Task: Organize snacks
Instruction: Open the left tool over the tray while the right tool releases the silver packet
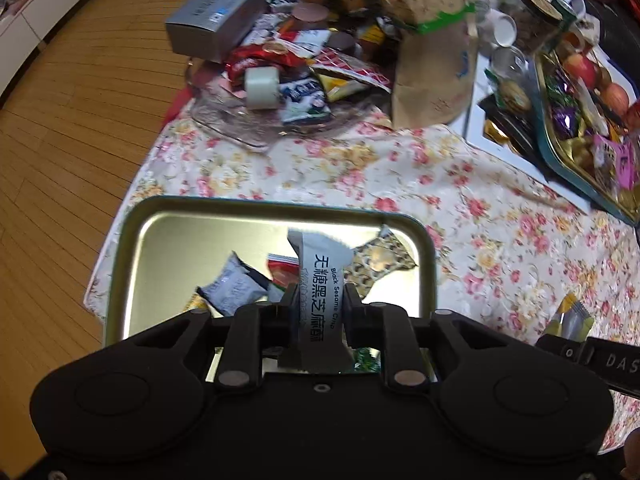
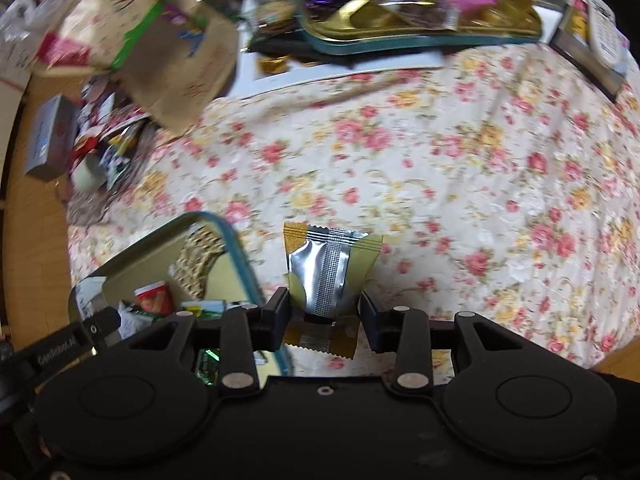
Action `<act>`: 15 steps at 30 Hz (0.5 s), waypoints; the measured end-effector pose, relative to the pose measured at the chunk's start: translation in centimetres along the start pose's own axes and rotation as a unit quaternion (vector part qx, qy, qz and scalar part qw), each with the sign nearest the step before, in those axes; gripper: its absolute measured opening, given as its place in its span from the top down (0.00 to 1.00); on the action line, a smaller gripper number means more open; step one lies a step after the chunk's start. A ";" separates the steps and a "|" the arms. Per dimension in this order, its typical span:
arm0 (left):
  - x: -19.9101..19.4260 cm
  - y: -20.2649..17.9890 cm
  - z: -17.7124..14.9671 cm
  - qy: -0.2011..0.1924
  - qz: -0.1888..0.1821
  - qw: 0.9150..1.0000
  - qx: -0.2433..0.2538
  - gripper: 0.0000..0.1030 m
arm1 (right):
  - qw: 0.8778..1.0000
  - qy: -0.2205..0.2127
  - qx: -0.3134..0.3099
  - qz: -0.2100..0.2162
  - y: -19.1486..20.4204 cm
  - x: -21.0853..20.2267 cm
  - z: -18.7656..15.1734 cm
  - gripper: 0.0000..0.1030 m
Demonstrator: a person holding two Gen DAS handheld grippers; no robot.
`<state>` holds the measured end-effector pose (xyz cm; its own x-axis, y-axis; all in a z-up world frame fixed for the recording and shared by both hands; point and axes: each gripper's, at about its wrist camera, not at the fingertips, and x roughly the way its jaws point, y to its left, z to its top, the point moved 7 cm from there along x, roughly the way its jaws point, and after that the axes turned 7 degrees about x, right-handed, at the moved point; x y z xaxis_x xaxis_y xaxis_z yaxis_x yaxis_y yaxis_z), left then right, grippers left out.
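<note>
Grey-white sesame crisp packet (image 1: 320, 276), black lettering down its length, upright between the left gripper (image 1: 320, 304) pads, low centre of frame above the open metal tin (image 1: 168, 232); pads close against both sides, actual pressing impossible to tell. Gold-green packet (image 2: 328, 264) with silver back seam, pinched by the right gripper (image 2: 324, 312), over the floral tablecloth (image 2: 440, 184) just right of the tin. Seam visible in right view only; tin's interior mostly in left view.
</note>
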<state>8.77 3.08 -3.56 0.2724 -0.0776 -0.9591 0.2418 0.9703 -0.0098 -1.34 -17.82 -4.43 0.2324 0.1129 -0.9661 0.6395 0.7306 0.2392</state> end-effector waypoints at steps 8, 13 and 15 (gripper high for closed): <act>-1.2 3.9 0.2 -0.024 0.031 0.999 -0.032 0.65 | 0.997 0.001 -0.065 0.033 5.4 0.5 -2.6 0.61; -0.7 5.3 -0.3 -0.008 0.023 0.999 -0.041 0.65 | 0.993 0.003 -0.106 0.049 8.0 0.6 -4.3 0.61; -0.5 5.7 -0.5 -0.005 0.019 0.999 -0.040 0.65 | 0.991 0.002 -0.120 0.052 8.8 0.7 -4.9 0.61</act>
<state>9.54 8.74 -3.24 0.2899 -0.0422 -0.9561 0.1565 0.9877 0.0039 0.92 -8.01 -3.47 0.2840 0.1988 -0.9380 0.4198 0.8537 0.3081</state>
